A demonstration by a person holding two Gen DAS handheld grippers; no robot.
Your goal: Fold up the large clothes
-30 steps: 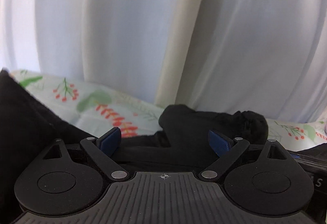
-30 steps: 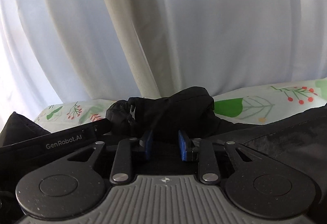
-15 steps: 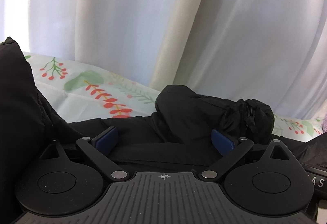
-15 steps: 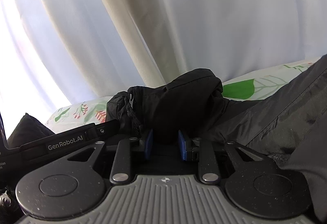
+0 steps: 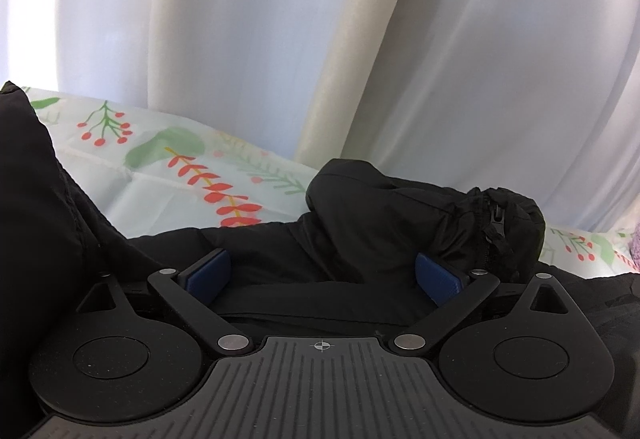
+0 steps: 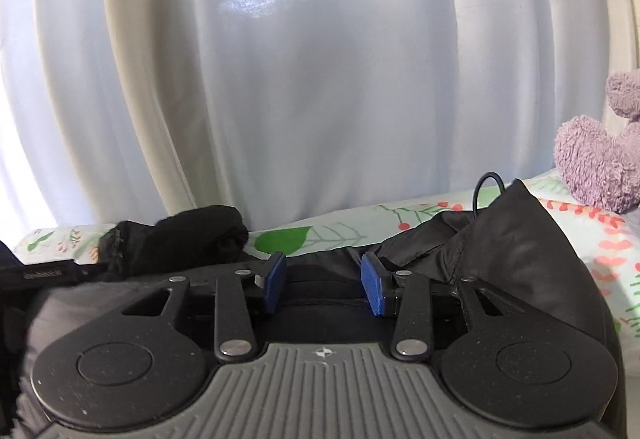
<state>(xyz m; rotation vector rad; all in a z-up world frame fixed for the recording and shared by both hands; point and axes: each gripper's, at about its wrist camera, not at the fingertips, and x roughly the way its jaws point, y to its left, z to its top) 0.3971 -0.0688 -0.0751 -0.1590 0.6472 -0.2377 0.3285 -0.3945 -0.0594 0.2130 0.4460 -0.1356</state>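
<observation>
Blue pads (image 5: 208, 275) of the left gripper (image 5: 322, 273) stand wide apart, with nothing pinched between them — only the black jacket (image 5: 304, 251) lying across the gap beneath. The right gripper (image 6: 322, 281) has its pads (image 6: 275, 281) partly apart as well, a clear gap between them, and dark cloth of the jacket (image 6: 520, 251) shows through that gap; whether the pads touch the cloth I cannot tell.

Just beyond the left gripper, the jacket rises into a bunched lump (image 5: 420, 215) with a zipper (image 5: 498, 227) running down its right end. To the left of that gripper a tall fold of the same black cloth stands up at the edge of the view. In the right wrist view the lump (image 6: 184, 235) sits beyond and to the left of the right gripper, while a smoother, raised part of the jacket peaks to the right of it, with a thin dark cord loop (image 6: 488, 185) sticking up behind the peak. A strip of the other gripper's body shows at the left edge.

The jacket rests on a floral bedsheet (image 5: 168, 167) — pale, printed with green leaves and red berries. Beyond the right-hand peak of the jacket a purple plush toy (image 6: 596, 155) sits on the bedsheet (image 6: 332, 235). White curtains (image 5: 280, 39) hang behind the jacket, filling the upper part of both views (image 6: 320, 79).
</observation>
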